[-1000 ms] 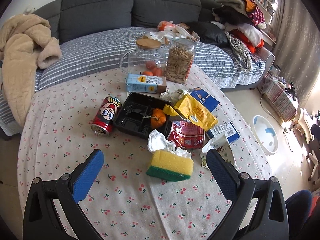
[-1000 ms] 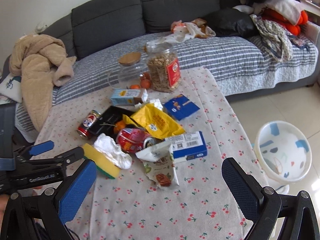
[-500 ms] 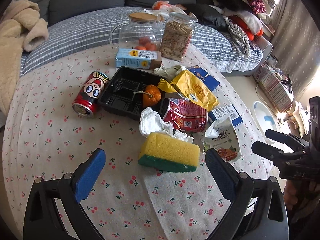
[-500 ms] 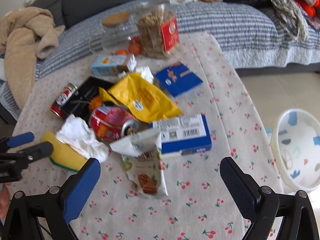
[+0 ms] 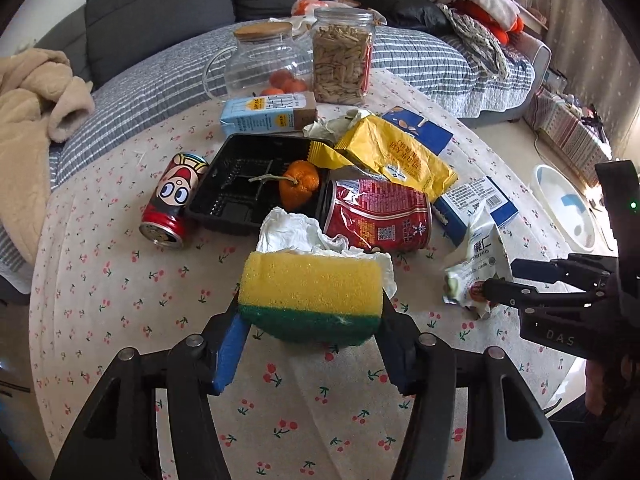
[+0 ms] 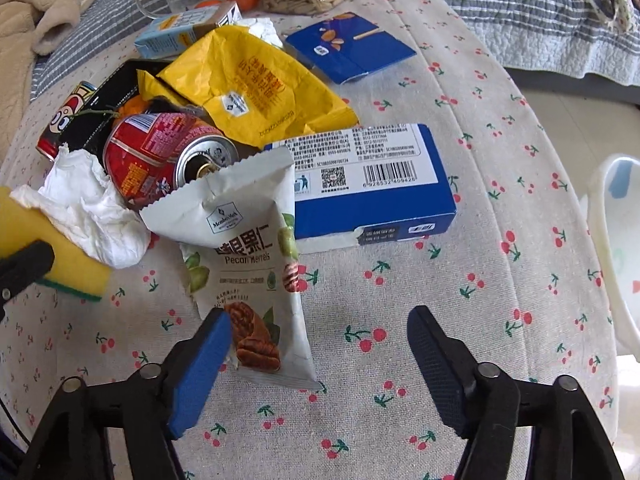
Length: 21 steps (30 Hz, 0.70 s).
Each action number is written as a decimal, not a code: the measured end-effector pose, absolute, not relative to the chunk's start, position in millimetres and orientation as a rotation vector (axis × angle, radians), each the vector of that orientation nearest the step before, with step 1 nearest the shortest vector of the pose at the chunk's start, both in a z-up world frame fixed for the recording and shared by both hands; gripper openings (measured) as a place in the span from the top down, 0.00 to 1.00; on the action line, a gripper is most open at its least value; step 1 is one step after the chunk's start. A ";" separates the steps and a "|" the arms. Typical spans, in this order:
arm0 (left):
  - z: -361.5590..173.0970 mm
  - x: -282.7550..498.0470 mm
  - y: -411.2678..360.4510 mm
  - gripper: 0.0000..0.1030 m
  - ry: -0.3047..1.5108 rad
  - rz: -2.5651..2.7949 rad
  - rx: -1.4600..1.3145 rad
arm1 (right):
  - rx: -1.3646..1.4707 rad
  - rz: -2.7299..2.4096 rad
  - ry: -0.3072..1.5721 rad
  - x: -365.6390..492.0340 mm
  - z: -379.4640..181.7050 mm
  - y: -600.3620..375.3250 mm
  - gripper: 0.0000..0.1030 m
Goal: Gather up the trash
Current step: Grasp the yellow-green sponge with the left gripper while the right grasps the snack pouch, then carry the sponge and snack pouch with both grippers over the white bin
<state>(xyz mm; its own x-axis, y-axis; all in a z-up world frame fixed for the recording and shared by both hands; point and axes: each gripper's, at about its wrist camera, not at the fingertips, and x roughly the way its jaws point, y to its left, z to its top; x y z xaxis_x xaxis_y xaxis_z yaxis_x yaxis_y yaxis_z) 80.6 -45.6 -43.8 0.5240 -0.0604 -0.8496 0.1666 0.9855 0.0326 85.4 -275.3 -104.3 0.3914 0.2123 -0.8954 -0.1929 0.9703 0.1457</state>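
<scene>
My left gripper (image 5: 310, 320) is shut on a yellow-and-green sponge (image 5: 310, 300), its pads against both ends. Behind it lie a crumpled white tissue (image 5: 296, 232), a crushed red can (image 5: 376, 216), a black tray (image 5: 244, 184) with an orange (image 5: 298, 188), a cartoon can (image 5: 172, 200) and a yellow bag (image 5: 392, 156). My right gripper (image 6: 320, 340) is open over the table, its left pad beside the lower end of a white pecan bag (image 6: 248, 256). A blue box (image 6: 368, 184) lies behind the bag.
A milk carton (image 5: 268, 116), a glass jar (image 5: 264, 60) with oranges and a nut jar (image 5: 342, 60) stand at the back. A flat blue packet (image 6: 352, 48) lies far right. A white bin (image 6: 620, 248) stands on the floor to the right. A sofa with clothes lies behind.
Both grippers moved forward and down. My left gripper closed onto the sponge. My right gripper narrowed and came to the pecan bag.
</scene>
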 end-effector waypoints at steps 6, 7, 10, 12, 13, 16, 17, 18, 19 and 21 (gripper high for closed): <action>-33.8 69.8 -34.5 0.41 0.997 -0.147 0.043 | 0.053 0.294 1.146 82.0 -106.1 -277.1 0.80; -31.8 68.2 -32.1 0.41 0.994 -0.144 0.036 | 0.051 0.297 1.136 80.2 -103.7 -276.7 0.82; -26.2 61.6 -26.8 0.41 0.985 -0.145 0.008 | 0.059 0.304 1.118 75.7 -95.9 -277.5 0.88; -20.0 57.8 -24.6 0.41 0.977 -0.145 -0.008 | 0.062 0.307 1.111 72.1 -91.2 -277.8 0.92; -16.2 55.8 -23.7 0.41 0.971 -0.149 -0.021 | 0.059 0.308 1.107 71.0 -89.2 -277.1 0.92; -2.1 49.1 -22.7 0.41 0.947 -0.165 -0.059 | 0.055 0.314 1.096 69.8 -83.6 -274.9 0.94; 2.1 47.0 -23.4 0.41 0.936 -0.167 -0.060 | 0.055 0.317 1.090 68.6 -81.5 -274.4 0.94; 5.8 45.1 -24.4 0.41 0.927 -0.165 -0.059 | 0.053 0.318 1.084 67.1 -79.2 -274.6 0.95; 8.7 43.8 -25.4 0.41 0.921 -0.164 -0.059 | 0.053 0.319 1.078 66.2 -77.1 -274.0 0.95; 13.1 42.0 -26.8 0.41 0.918 -0.168 -0.071 | 0.057 0.322 1.069 63.8 -72.9 -276.4 0.96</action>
